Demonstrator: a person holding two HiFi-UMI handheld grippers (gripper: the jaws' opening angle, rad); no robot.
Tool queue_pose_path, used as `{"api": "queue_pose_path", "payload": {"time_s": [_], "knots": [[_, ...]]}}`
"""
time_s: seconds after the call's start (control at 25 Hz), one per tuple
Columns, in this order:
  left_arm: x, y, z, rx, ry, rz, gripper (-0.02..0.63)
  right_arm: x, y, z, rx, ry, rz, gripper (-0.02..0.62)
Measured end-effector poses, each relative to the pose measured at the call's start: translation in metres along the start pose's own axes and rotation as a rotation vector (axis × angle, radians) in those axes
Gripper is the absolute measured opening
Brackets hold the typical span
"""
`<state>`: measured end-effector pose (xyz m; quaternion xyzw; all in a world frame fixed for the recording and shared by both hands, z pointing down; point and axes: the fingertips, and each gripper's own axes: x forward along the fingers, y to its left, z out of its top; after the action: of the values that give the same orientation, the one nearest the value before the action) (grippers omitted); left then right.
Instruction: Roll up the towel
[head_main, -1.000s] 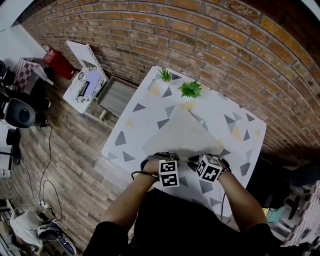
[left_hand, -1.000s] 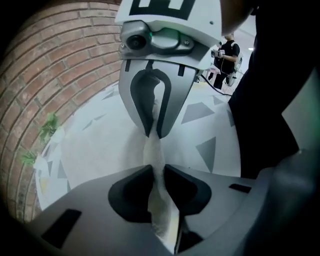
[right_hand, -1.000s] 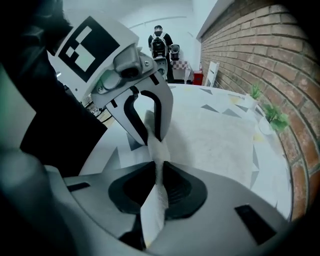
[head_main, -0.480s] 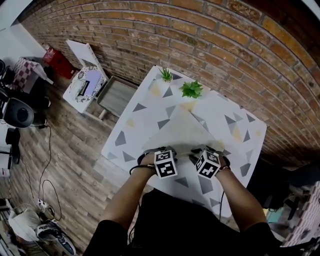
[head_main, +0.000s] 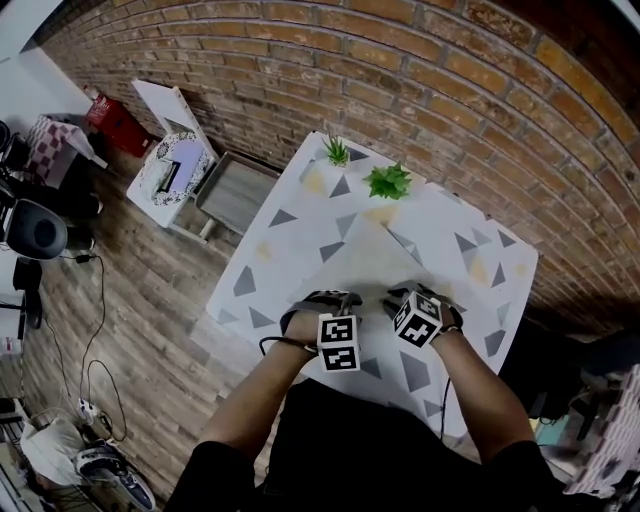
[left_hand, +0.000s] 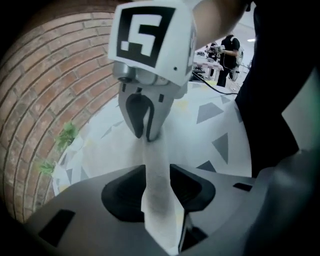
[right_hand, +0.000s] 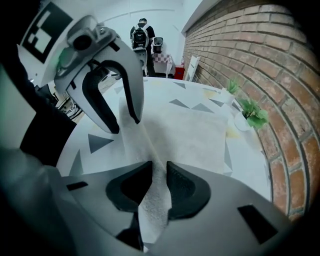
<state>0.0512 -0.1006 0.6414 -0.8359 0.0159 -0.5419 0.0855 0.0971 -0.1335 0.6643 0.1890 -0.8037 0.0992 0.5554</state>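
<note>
A pale towel (head_main: 375, 260) lies on the patterned table (head_main: 280, 220), and its near edge is raised in a narrow fold between my two grippers. My left gripper (head_main: 325, 297) holds the fold's left end between its jaws (left_hand: 157, 175). Those jaws have just been opening, and the right gripper view shows this gripper (right_hand: 126, 125) spread wide, with the towel (right_hand: 190, 130) beside one finger. My right gripper (head_main: 405, 293) has the fold between its pads (right_hand: 160, 172). Its jaws have eased open a little, but in the left gripper view it (left_hand: 146, 135) still pinches the towel (left_hand: 157, 200).
Two small green plants (head_main: 337, 150) (head_main: 388, 181) stand at the table's far edge by the brick wall. A white cabinet (head_main: 170, 165) and a grey tray (head_main: 232, 192) sit on the wood floor to the left. A person stands in the far background (right_hand: 141, 32).
Both grippers moved away from the table's near edge, carrying the towel's near edge up and over the towel. The right gripper ends farther forward than the left.
</note>
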Motion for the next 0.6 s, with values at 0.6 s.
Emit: {"api": "queue_pose_path", "payload": {"time_s": [0.6], "knots": [[0.023,0.006,-0.013,-0.123,0.010,-0.071,0.164,0.005,0.026,-0.011,-0.144,0.013,-0.031,0.216]]}}
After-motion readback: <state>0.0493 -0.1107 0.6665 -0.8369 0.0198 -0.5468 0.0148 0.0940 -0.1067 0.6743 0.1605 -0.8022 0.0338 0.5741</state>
